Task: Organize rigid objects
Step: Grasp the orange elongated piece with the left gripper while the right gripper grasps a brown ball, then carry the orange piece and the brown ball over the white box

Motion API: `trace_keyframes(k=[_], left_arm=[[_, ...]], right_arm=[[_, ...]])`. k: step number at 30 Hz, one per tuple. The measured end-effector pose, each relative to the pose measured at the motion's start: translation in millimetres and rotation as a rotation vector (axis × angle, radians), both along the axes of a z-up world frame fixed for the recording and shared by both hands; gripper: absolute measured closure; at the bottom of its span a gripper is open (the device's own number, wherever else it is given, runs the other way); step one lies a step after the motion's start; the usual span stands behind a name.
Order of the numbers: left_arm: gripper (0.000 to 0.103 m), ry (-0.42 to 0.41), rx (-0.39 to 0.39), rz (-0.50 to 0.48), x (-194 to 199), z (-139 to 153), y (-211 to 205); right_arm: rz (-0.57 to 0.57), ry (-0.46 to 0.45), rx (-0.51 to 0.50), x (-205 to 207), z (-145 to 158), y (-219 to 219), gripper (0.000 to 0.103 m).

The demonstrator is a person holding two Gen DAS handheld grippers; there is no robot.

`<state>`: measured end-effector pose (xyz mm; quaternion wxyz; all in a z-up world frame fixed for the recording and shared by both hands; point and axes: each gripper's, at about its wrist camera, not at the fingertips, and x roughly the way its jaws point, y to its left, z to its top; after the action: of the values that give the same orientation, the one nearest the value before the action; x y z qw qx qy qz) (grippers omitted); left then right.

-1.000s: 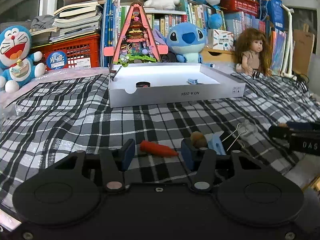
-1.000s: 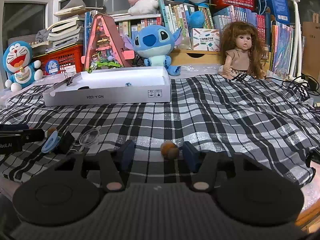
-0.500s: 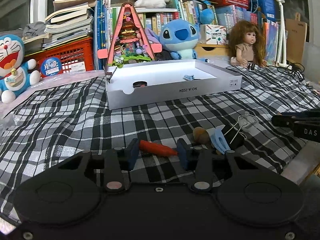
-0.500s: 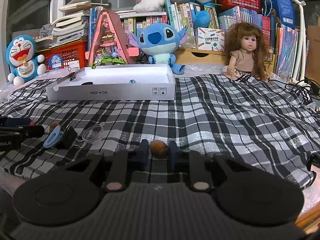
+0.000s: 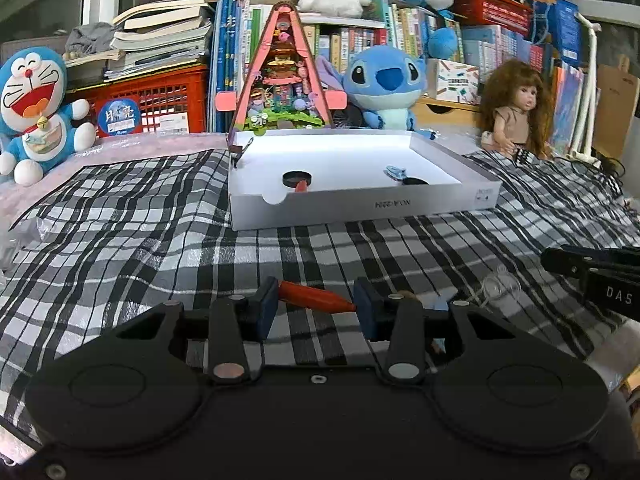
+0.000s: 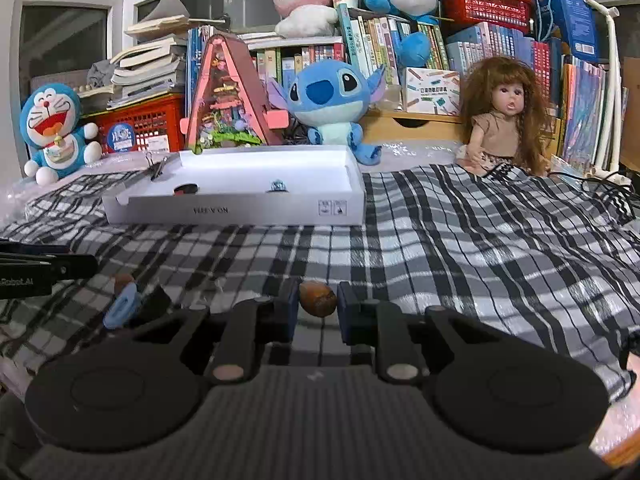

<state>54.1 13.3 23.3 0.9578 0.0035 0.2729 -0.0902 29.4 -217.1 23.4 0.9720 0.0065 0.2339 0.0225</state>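
Across the tabletop lies a black-and-white checked cloth (image 5: 120, 240), and on its far part sits a shallow white box (image 5: 360, 204), open at the top, with a few small items inside: a black round piece (image 5: 296, 178) and a small blue piece (image 5: 395, 171); a black binder clip (image 6: 157, 169) is clipped to one far corner of the box. Behind the box stand plush toys, a doll (image 6: 502, 120) and shelves of books. Nearer, at the cloth's front edge, the left gripper (image 5: 315, 309) has its jaws partly drawn in around a red carrot-shaped toy (image 5: 316, 298); the toy lies crosswise in the gap, its blunt end against the left pad and its pointed tip reaching the right pad, so it spans the gap. The right gripper (image 6: 318, 307) has its jaws narrow and pressed on a small brown nut-like piece (image 6: 318, 298), which sits squarely between the two blue pads at their tips. To the left of that gripper, on the cloth, lie a small light-blue clip (image 6: 122, 310) and another brown piece (image 6: 123, 281).
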Motion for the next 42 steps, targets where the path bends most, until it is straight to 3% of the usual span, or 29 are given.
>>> trace_keyframes(k=[17,42], left_arm=[[0.064,0.000,-0.045,0.023,56,35,-7],[0.064,0.062,-0.087,0.079,152,45,-9]], right_arm=[[0.029,0.002,0.039,50,29,6,0.078],[0.020,0.087,0.101,145,45,16,0.078]])
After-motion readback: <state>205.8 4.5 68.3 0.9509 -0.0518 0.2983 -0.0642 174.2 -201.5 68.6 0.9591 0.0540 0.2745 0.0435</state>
